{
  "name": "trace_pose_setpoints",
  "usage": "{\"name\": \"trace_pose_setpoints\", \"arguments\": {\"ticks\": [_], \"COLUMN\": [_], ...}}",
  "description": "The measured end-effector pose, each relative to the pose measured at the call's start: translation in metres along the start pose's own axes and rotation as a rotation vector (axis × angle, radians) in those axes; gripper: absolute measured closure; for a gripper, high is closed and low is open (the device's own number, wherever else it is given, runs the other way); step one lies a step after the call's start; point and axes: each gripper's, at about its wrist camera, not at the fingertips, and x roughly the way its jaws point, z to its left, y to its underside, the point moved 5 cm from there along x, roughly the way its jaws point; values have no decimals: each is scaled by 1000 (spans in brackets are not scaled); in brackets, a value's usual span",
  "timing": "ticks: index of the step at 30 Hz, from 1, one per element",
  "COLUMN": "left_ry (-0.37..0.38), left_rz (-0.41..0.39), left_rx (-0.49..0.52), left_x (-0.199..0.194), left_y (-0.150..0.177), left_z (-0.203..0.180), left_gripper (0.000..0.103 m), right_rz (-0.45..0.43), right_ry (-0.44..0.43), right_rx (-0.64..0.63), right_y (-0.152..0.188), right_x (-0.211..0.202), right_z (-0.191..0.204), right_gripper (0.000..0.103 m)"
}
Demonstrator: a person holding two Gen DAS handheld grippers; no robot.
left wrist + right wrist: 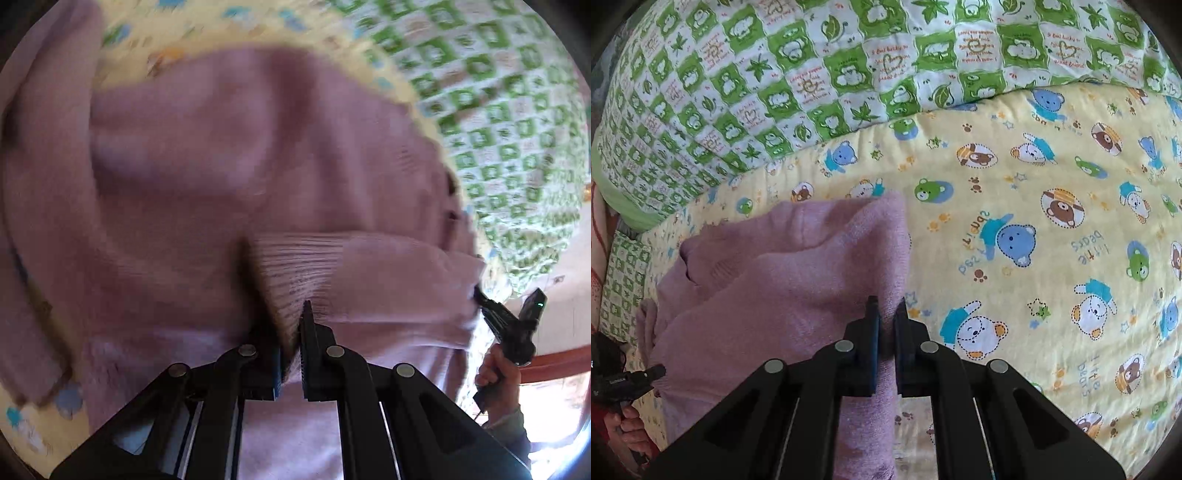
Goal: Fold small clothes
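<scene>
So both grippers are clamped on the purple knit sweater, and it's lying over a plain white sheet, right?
Not quite. The left gripper and right gripper are both clamped on the purple sweater, but the right wrist view shows a yellow bear-print sheet, not a plain white one.

We see a plain mauve-pink knit sweater [783, 280] with a ribbed cuff [295, 269], lying on a pale yellow sheet [1015, 229] printed with blue, brown, green and white cartoon bears. Along the sheet's far edge lies a green-and-white checked quilt [812, 74]. Both grippers are black.
</scene>
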Motion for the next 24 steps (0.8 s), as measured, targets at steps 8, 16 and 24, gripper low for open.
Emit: {"name": "trace_pose_setpoints", "arguments": {"ticks": [8,16,24], "left_ry": [154,-46,-175], "left_rz": [-40,28,-42], "left_rx": [23,95,72], "left_x": [-46,-27,-43], "left_y": [-19,-8,10], "left_z": [-43,-30,-7], "left_gripper": [97,97,58], "right_rz": [-16,-10,-70], "right_ry": [4,33,76], "right_rx": [23,0,-18], "right_y": [1,5,9], "right_x": [4,2,-33], "right_z": [-6,-2,22], "right_gripper": [96,94,60]}}
